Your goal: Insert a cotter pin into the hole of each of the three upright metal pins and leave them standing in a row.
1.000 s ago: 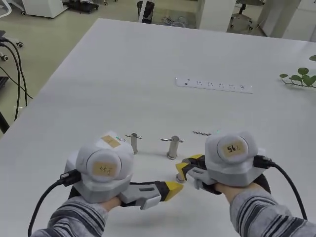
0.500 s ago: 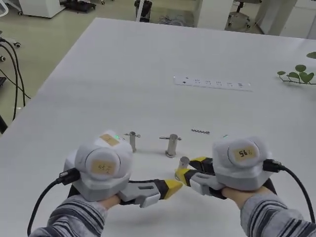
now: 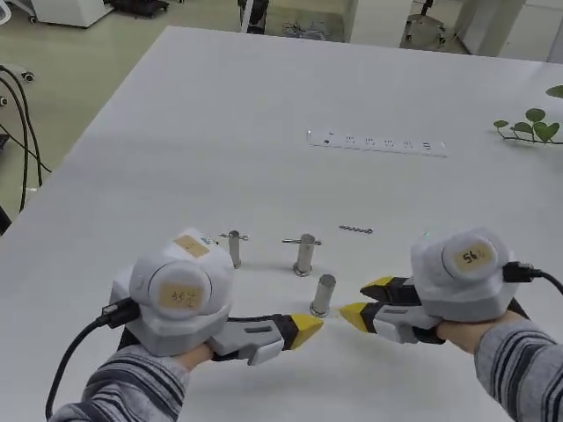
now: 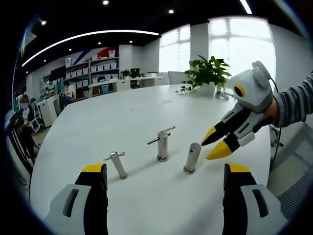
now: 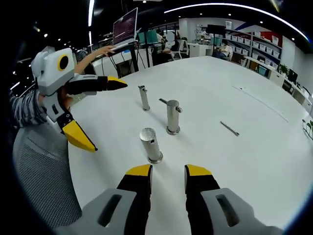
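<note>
White bench (image 3: 176, 132) carries three upright metal pins; left pin (image 3: 234, 248) and middle pin (image 3: 304, 254) stand side by side in a row, apart from each other; each has a cotter pin crosswise near its top, first cotter pin (image 3: 236, 237) through the left pin, second cotter pin (image 3: 301, 241) sticking out both sides of the middle pin; near pin (image 3: 324, 294) stands upright closer to the person, just right of the middle pin and out of that row, plain round top; in the right gripper view it is the closest of the three, just ahead of the jaws.

Loose cotter pin (image 3: 356, 230) lies flat on the bench behind and right of the middle pin, apart from all three pins.

Left tool (image 4: 164, 171) has its jaws spread wide, nothing between them; in the head view its yellow tip sits low just beside the base of the near pin, contact cannot be told.

Right tool (image 3: 365, 300) has its jaws parted a little, nothing gripped; its tips point at the near pin from the right, near but apart; the near pin stands between the two tools.

Striped sleeves show on both forearms.

Power strip (image 3: 376, 143) lies further back on the bench, well apart from the pins; plant (image 3: 532, 129) at the far right edge.
</note>
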Tool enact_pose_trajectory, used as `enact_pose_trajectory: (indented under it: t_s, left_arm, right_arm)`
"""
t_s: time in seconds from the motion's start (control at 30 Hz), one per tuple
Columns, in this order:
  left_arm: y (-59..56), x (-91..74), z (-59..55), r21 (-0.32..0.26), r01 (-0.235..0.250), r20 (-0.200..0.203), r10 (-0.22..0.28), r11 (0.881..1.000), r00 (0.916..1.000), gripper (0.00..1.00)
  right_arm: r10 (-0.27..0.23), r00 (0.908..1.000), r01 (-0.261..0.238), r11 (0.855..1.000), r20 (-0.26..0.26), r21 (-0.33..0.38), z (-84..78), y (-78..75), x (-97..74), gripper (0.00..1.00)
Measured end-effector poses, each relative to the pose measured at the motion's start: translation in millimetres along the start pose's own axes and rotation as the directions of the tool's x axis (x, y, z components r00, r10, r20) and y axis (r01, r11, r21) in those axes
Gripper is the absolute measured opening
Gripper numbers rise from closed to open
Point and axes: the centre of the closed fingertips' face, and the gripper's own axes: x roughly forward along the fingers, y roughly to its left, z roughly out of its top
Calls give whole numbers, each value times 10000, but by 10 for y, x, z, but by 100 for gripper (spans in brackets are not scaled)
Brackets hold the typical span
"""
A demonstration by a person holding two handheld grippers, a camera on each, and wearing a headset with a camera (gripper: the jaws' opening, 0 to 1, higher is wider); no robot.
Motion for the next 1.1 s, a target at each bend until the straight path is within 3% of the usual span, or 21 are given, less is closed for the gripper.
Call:
enact_pose_trajectory:
  t_s: [0.53, 0.83, 1.1]
  left_arm:
    - [-1, 0, 3, -83, 16, 23, -16, 10000, 10000, 99]
    - [4, 2, 0, -131, 25, 8, -25, 9999, 10000, 99]
    - [7, 6, -10, -217, 30, -31, -31, 9998, 10000, 99]
  right_arm:
    - [-200, 9992, 182, 9986, -351, -506, 212, -385, 22, 22]
    - [-128, 9980, 65, 9950, -626, -992, 434, -585, 62, 21]
    - [-55, 9896, -187, 9858, -1437, -1667, 492, -803, 188, 20]
